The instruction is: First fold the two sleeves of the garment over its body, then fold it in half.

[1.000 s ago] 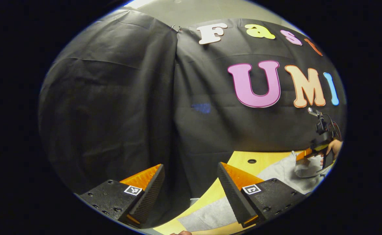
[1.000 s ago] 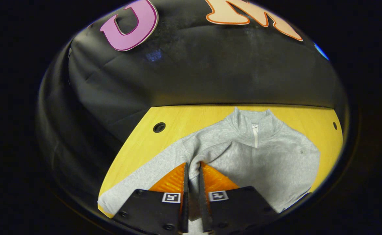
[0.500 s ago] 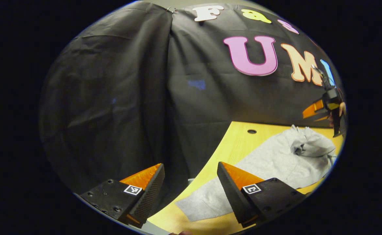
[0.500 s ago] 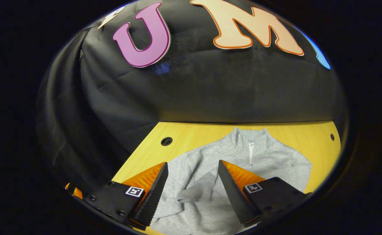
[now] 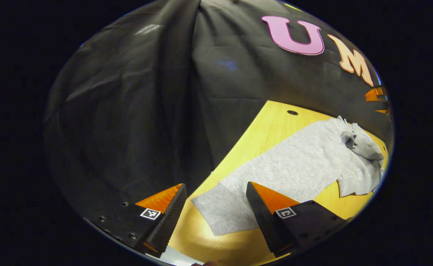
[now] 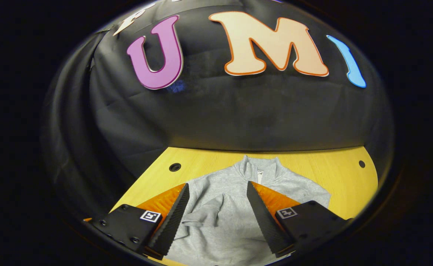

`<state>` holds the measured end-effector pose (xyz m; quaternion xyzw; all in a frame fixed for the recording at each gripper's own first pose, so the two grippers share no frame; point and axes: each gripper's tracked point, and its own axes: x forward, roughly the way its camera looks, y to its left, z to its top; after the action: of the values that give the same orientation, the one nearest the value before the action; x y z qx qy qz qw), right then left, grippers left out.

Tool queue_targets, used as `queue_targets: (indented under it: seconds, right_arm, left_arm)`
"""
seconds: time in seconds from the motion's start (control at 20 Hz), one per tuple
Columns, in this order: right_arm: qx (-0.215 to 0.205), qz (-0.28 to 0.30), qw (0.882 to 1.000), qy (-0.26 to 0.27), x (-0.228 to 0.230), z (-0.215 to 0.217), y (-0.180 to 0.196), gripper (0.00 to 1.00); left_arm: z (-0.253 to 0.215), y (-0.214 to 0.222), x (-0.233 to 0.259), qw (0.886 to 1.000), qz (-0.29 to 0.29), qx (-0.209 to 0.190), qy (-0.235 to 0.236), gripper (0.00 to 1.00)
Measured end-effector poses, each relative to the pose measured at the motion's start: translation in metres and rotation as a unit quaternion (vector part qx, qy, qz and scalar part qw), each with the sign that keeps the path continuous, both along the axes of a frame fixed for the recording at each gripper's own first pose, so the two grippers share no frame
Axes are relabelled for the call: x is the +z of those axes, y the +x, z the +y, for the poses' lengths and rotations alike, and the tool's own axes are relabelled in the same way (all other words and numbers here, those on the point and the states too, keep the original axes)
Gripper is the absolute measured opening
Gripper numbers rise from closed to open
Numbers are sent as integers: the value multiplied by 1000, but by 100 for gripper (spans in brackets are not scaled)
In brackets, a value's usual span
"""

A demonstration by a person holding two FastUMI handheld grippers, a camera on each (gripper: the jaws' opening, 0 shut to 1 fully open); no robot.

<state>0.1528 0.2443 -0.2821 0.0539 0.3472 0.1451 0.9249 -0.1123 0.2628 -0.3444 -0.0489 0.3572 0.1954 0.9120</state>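
My left gripper (image 5: 214, 207) was spread open over the garment's (image 5: 294, 162) sleeve cuff (image 5: 220, 210) at lower centre; my right gripper (image 6: 216, 207) gaped, released, above its body.

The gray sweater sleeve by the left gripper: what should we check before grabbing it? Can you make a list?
1. Left gripper open: ok, fingers spread wide.
2. Left sleeve still needs folding: ok, it lies stretched out flat on the yellow table.
3. Cuff lined up between the fingers: ok in the left gripper view; whether they touch it, cannot tell.
4. Right gripper let go: ok, open, holding nothing.
5. Other sleeve folded over the sweater: ok, though a bit bunched.
6. Right gripper out of the way: cannot tell, it hangs above the body.
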Motion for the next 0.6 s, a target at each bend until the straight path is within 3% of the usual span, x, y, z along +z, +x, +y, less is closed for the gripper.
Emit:
queue_targets:
  seconds: [0.2,0.25,0.3,0.4,0.5,0.6]
  right_arm:
    - [-33,-5,999,6,8,-21,-4,97]
    - [-38,-8,999,4,9,-26,-6,92]
    - [-45,-13,999,0,12,-34,-8,97]
    - [-58,-18,998,0,17,-44,-16,93]
    - [-71,-23,997,2,23,-57,-27,98]
    - [-84,-23,996,6,26,-70,-40,93]
  left_arm:
    - [-8,-10,-26,999,34,1,-34,96]
    - [-7,-3,-24,999,17,-5,-27,97]
    - [-9,-2,-27,999,21,-15,-29,95]
    - [-10,-3,-25,999,21,-21,-25,96]
    - [-14,-2,-26,999,26,-23,-27,90]
    - [-24,3,-28,999,29,-33,-32,79]
